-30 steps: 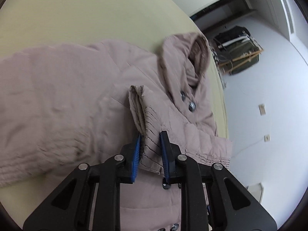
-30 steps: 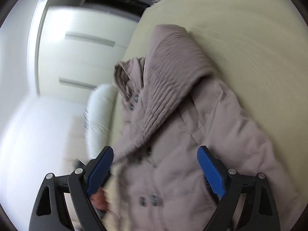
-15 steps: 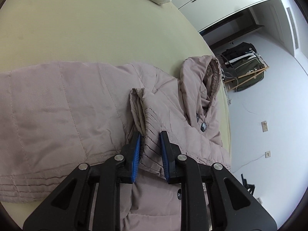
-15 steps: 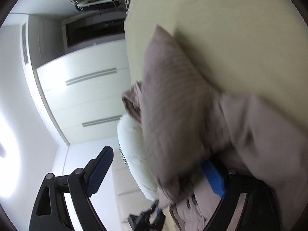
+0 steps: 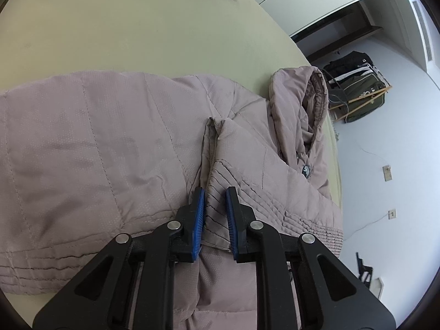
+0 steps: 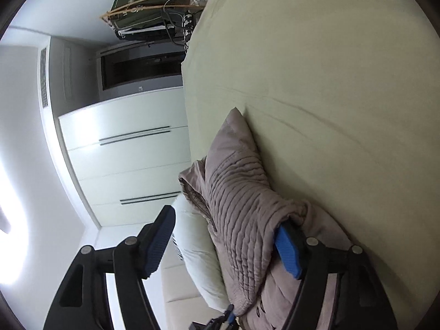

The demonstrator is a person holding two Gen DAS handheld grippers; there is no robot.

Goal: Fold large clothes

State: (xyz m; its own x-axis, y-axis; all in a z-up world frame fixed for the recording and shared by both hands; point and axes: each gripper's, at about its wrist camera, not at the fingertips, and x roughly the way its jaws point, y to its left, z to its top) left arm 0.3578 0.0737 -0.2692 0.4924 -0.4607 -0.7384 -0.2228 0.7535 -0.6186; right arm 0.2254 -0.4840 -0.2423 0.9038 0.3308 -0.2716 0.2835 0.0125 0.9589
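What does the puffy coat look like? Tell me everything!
The coat is a dusty pink quilted jacket with stitched lines, dark snap buttons and a hood. It lies spread across the pale green bed. The left gripper pinches a ribbed cuff folded over its front. The right gripper is open, one finger under a lifted ribbed sleeve.

No text can be read. The dark green bag (image 5: pixel 365 93) by the wall carries a pale emblem and lettering, too small to make out.
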